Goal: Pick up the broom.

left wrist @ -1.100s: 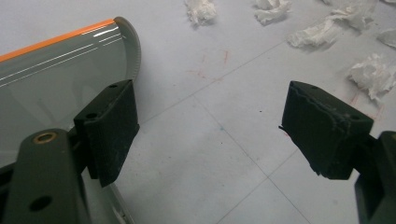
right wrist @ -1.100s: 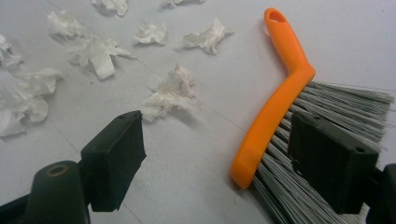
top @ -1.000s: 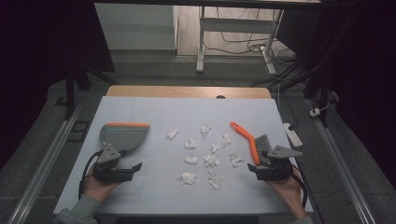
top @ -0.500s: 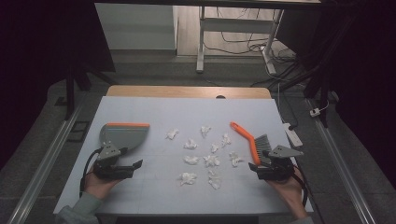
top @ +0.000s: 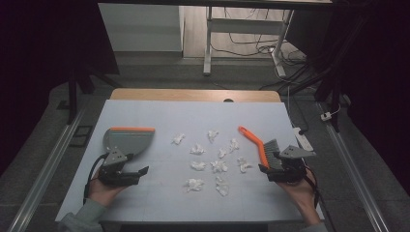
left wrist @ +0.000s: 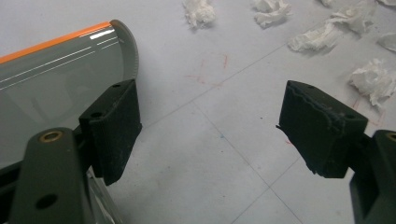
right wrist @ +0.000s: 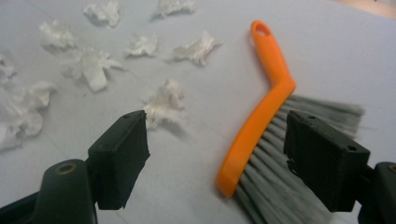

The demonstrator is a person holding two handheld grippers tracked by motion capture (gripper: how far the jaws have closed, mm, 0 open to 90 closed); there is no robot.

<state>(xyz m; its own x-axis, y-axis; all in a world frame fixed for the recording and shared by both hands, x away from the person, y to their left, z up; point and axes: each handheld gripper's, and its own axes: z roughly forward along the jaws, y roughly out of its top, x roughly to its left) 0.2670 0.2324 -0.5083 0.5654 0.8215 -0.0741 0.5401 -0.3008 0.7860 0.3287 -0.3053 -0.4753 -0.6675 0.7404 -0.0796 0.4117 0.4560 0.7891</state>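
A grey dustpan (top: 126,140) with an orange edge lies at the table's left. My left gripper (top: 133,167) rests just in front of it, open and holding nothing. In the left gripper view the dustpan (left wrist: 56,79) sits beside the left jaw, and bare table shows between the jaws of the left gripper (left wrist: 210,119). An orange-handled brush (top: 255,143) with grey bristles lies at the right. My right gripper (top: 271,166) is open at its bristle end. In the right gripper view the brush (right wrist: 264,112) lies between the open jaws of the right gripper (right wrist: 219,140), untouched.
Several crumpled white paper scraps (top: 218,166) are scattered over the white table top (top: 159,113) between dustpan and brush. One scrap (right wrist: 166,103) lies just past my right gripper's left jaw. A wooden strip (top: 193,94) runs along the table's far edge.
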